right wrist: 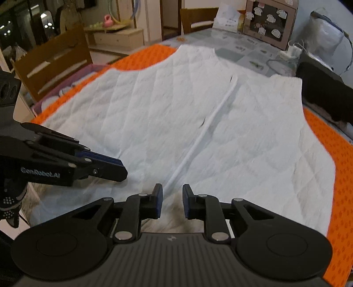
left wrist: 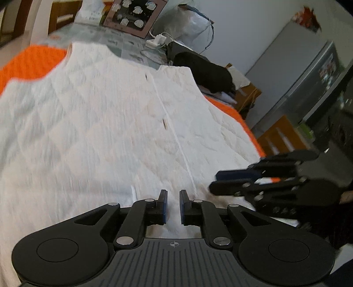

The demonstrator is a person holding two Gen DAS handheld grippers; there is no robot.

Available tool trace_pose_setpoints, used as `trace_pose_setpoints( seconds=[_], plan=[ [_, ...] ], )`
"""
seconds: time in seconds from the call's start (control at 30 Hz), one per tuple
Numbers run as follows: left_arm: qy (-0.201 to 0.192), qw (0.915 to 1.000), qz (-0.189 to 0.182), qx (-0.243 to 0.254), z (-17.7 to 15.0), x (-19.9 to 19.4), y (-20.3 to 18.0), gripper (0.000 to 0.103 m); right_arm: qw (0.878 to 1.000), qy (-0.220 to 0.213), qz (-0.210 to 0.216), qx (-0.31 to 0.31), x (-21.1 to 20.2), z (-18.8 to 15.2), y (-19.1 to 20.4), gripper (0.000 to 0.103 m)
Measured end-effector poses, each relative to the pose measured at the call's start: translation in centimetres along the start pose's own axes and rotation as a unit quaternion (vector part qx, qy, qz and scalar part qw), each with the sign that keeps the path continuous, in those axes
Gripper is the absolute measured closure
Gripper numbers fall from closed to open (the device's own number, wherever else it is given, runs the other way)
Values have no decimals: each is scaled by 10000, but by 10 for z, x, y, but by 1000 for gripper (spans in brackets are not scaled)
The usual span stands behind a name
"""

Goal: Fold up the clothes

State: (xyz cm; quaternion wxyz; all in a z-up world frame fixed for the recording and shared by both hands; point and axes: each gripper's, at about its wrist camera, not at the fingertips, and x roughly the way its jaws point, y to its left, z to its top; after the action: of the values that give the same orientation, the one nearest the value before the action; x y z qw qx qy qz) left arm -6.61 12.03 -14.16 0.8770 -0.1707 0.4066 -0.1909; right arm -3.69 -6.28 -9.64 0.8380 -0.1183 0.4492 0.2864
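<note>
A white quilted vest [left wrist: 110, 123] [right wrist: 176, 110] lies flat, front up, on an orange mat [left wrist: 28, 64] [right wrist: 344, 176]. Its centre strip [right wrist: 211, 119] runs toward me. My left gripper [left wrist: 173, 198] sits at the near hem, jaws a narrow gap apart with a ridge of white fabric pinched between the pads. It shows from the side in the right wrist view [right wrist: 122, 168]. My right gripper [right wrist: 172, 196] is close beside it on the hem, where the centre strip ends. Its jaws stand a little wider, and fabric with a brownish lining fills the gap. The left wrist view shows it at the right [left wrist: 215, 182].
A cardboard box [left wrist: 134, 15] [right wrist: 269, 19], a white bag [left wrist: 194, 22], a power strip [left wrist: 156, 40] and a black bag [left wrist: 205, 70] [right wrist: 320, 88] stand beyond the vest's collar. A wooden chair [right wrist: 50, 61] is off the left edge and a fridge [left wrist: 308, 72] off the right.
</note>
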Motion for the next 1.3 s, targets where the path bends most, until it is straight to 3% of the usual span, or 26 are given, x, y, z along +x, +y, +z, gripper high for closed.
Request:
trace_pose_setpoints(
  seconds=[0.33, 0.4, 0.6, 0.7, 0.83, 0.9, 1.03, 1.3],
  plan=[
    [22, 9957, 801, 463, 62, 49, -36, 89, 9993, -120, 237, -279, 27, 12, -57, 78],
    [25, 9943, 913, 552, 70, 62, -44, 84, 9992, -134, 285, -238, 32, 11, -68, 78],
    [184, 9875, 1432, 631, 78, 93, -54, 83, 9990, -238, 372, -21, 42, 6, -79, 78],
    [222, 9816, 1704, 833, 78, 105, -58, 80, 9989, -262, 382, 8, 44, 6, -79, 78],
    [225, 9643, 2170, 1498, 71, 117, -67, 77, 9990, -267, 366, 5, 49, 9, -79, 77],
    [158, 9581, 2259, 1753, 67, 115, -71, 82, 9991, -253, 343, -10, 51, 10, -78, 77],
    [-140, 9614, 2233, 1600, 68, 98, -66, 94, 9990, -279, 305, -150, 55, 18, -75, 77],
    [-615, 9793, 1853, 532, 77, 61, -33, 95, 9889, -431, 47, -1419, 70, 42, -50, 77]
  ],
)
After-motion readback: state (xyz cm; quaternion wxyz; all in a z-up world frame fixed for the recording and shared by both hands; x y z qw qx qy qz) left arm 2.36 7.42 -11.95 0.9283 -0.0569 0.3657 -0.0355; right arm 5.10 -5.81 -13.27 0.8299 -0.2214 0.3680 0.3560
